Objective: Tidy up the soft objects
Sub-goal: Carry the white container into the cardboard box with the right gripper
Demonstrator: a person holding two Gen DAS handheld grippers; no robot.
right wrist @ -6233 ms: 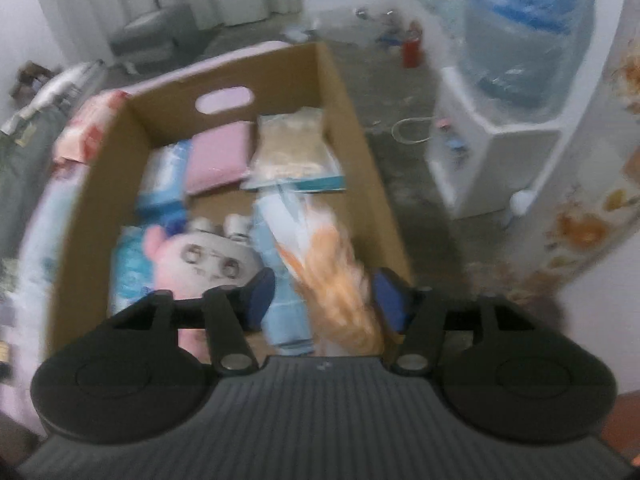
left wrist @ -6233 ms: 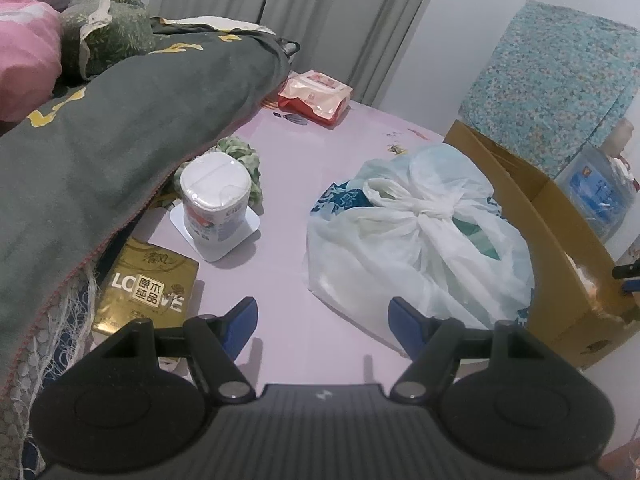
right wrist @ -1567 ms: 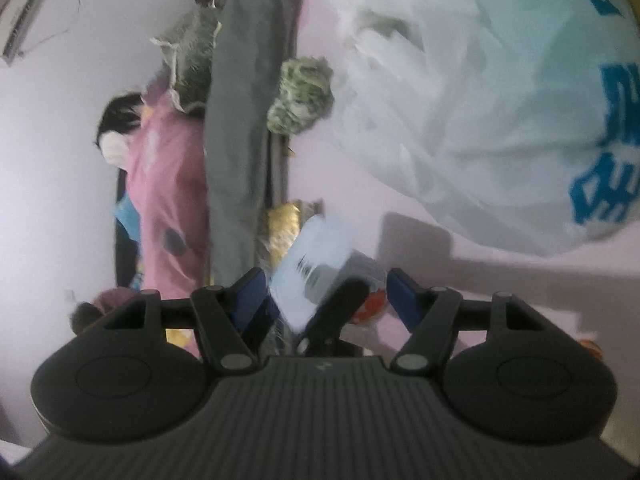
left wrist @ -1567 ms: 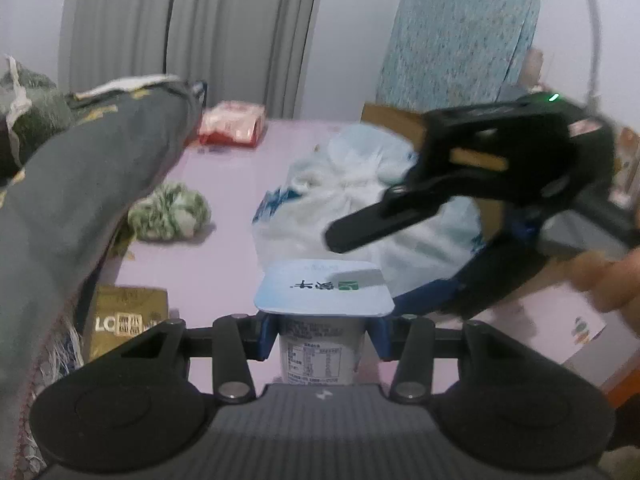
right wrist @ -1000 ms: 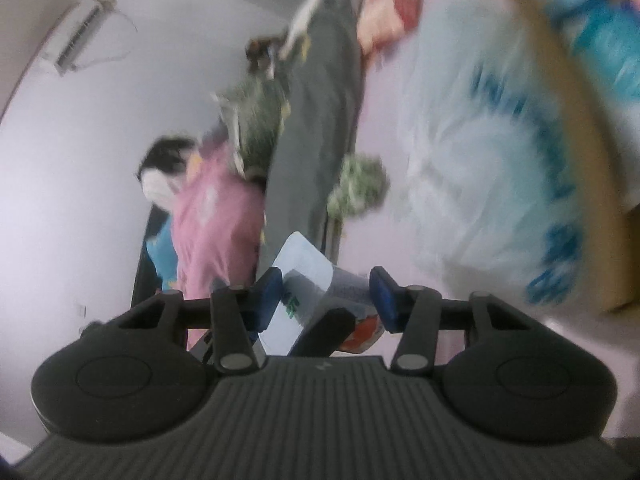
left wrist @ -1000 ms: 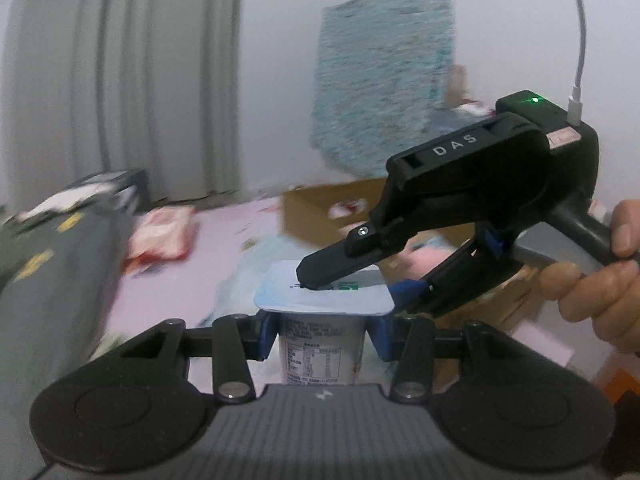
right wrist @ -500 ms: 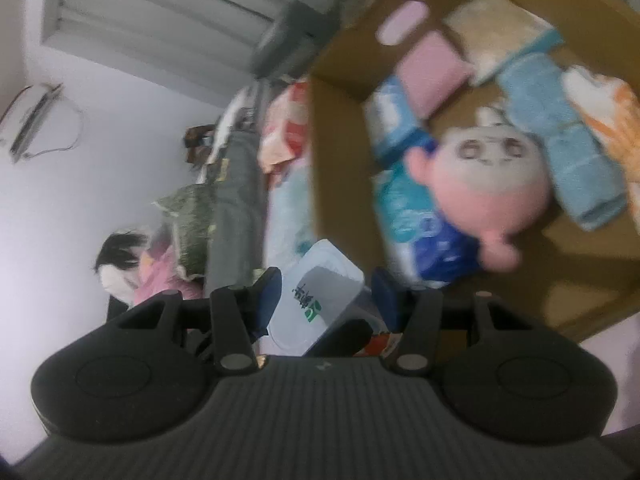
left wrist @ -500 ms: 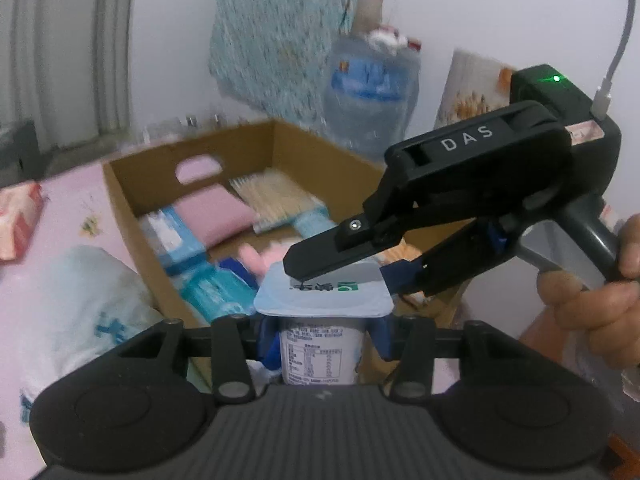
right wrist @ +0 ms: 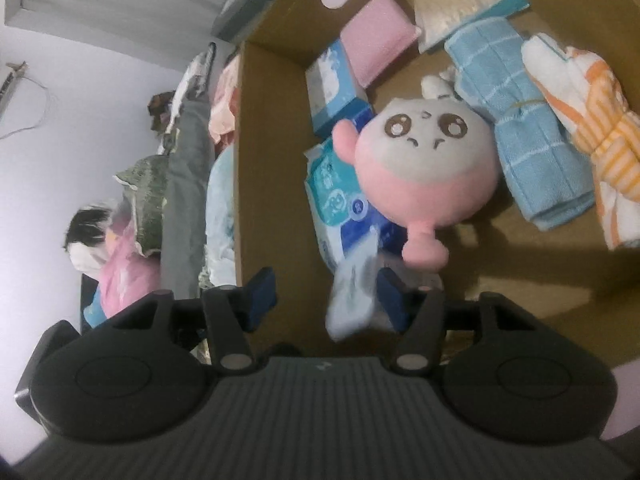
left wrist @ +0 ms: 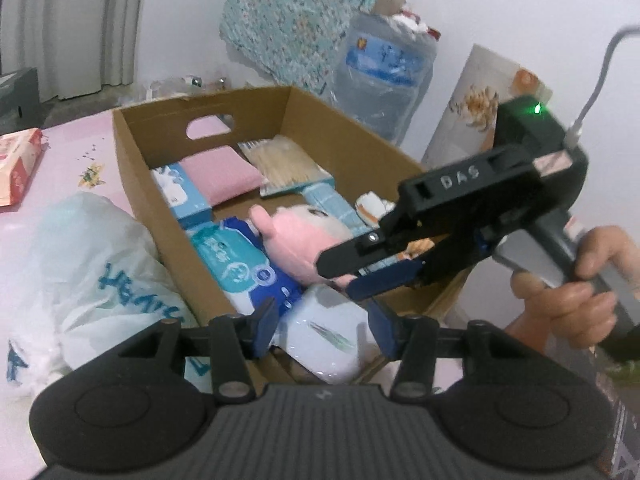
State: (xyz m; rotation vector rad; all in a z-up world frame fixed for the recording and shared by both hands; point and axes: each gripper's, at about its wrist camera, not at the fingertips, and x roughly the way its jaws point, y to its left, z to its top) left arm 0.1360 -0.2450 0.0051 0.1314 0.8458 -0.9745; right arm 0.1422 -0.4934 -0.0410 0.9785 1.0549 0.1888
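Observation:
A white tissue cup [left wrist: 326, 334] is dropping, blurred, into the near end of the cardboard box [left wrist: 132, 168]; it also shows in the right wrist view [right wrist: 354, 296]. My left gripper [left wrist: 324, 330] is open just above it. My right gripper [right wrist: 326, 294] is open above the box's near wall; its body [left wrist: 452, 216] hovers over the box. In the box lie a pink plush toy [right wrist: 424, 172], a blue towel [right wrist: 524, 140], an orange striped cloth [right wrist: 580, 120], a pink sponge [left wrist: 222, 172] and wipe packs [left wrist: 236, 258].
A tied white plastic bag [left wrist: 92, 276] lies on the pink bed sheet [left wrist: 68, 156] left of the box. A red packet [left wrist: 16, 164] lies at the far left. A water bottle [left wrist: 384, 76] stands behind the box. A grey blanket [right wrist: 186, 184] lies beyond.
Both grippers moved from the bed to over the box with the cup. My left gripper has opened and the cup has left its fingers, falling into the box; the right gripper has opened too.

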